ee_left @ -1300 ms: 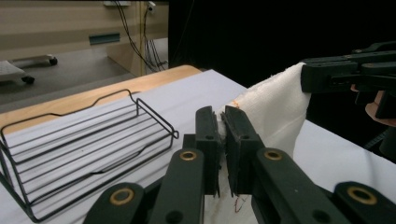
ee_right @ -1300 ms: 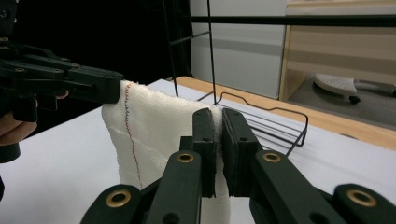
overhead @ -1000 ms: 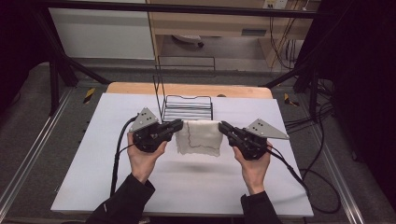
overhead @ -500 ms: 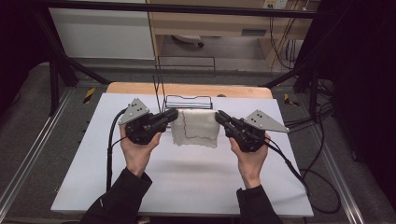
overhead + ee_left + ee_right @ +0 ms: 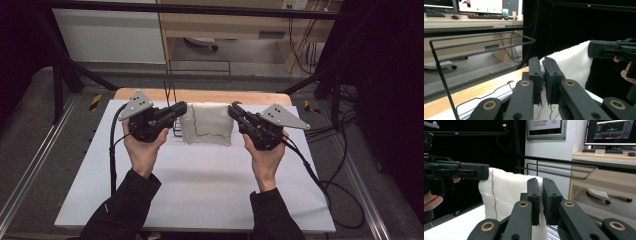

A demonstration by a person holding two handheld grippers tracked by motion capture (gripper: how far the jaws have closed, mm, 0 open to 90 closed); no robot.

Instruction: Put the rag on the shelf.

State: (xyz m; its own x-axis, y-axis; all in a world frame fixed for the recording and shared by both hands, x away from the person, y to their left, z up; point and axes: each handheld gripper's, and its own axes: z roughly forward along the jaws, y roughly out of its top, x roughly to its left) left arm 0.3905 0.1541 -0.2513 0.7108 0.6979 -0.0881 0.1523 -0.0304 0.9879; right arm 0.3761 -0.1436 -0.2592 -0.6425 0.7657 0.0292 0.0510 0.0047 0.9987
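A white cloth with a thin dark stitched line hangs stretched between my two grippers, above the white table. My left gripper is shut on the cloth's top left corner, and my right gripper is shut on its top right corner. In the left gripper view the cloth is pinched between the black pads, with the other gripper at its far end. In the right gripper view the cloth drapes down from the pinched corner, and the other gripper holds its far edge.
A black wire rack stands at the table's far edge, behind the cloth; its rail runs across the left gripper view. The white table top lies in front of the hands. A wooden strip borders the far side.
Both hands have risen and lifted the cloth off the table, so it now hangs higher and closer to the rack. Both grips stayed shut.
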